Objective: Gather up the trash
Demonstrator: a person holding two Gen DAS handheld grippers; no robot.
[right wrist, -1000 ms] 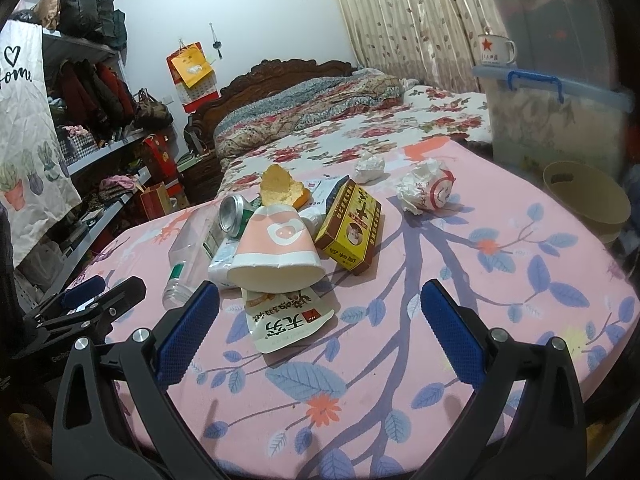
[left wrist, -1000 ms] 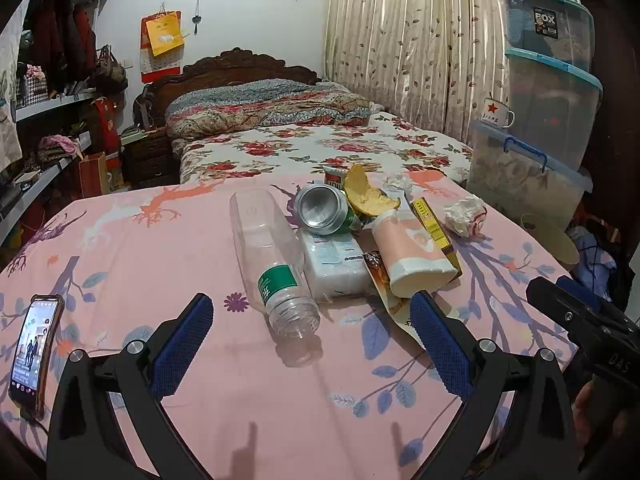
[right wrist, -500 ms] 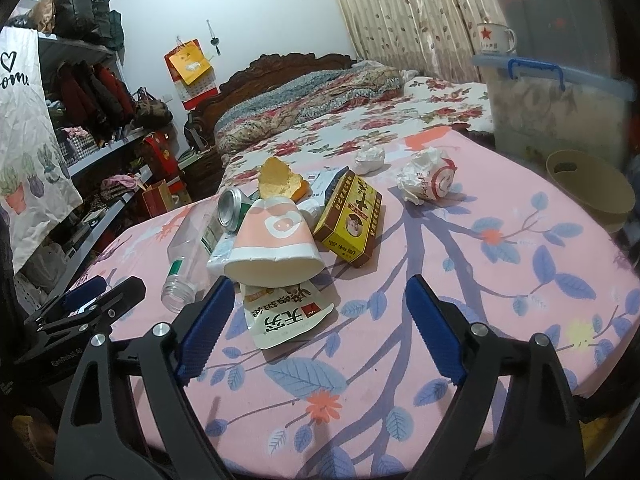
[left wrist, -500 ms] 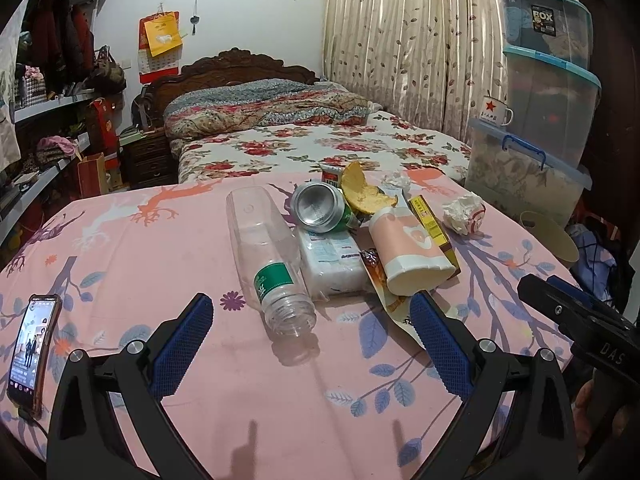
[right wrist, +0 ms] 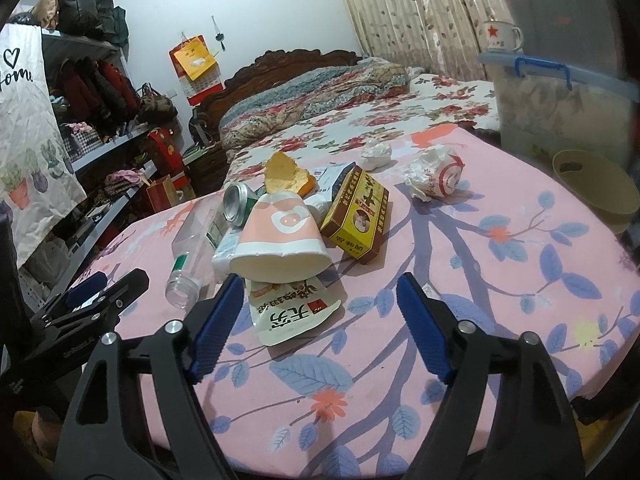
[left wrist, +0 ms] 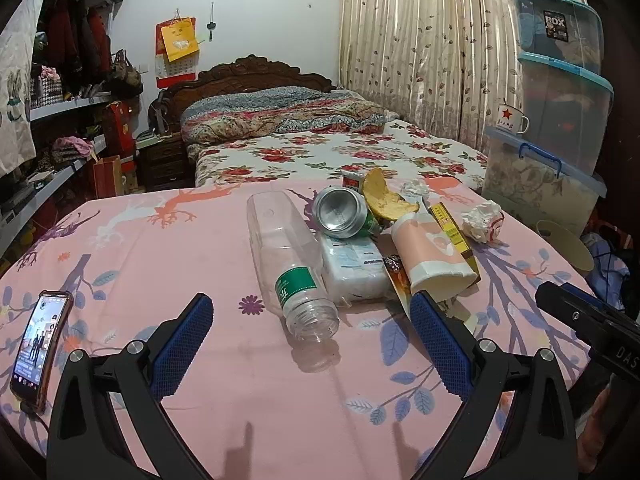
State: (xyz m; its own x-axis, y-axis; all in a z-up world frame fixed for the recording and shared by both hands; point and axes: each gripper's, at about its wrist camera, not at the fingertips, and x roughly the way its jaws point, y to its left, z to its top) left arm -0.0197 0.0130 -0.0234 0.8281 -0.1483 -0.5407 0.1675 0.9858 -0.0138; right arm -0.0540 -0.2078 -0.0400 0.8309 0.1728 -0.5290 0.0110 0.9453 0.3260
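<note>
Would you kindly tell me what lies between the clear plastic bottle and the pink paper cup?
A white tissue pack lies between the bottle and the cup, clearest in the left wrist view.

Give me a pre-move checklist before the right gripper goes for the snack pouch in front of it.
1. Right gripper open and holding nothing: ok.
2. Snack pouch lines up between the blue fingers: ok.
3. Pouch free to lift: not ok, the pink paper cup lies on its far end.
4. Left gripper out of the way: ok, open near the plastic bottle, off to the side.
5. Phone away from the grab: ok, at the table's left edge.
6. Bin within reach: cannot tell, it sits beyond the table's right edge.
</note>
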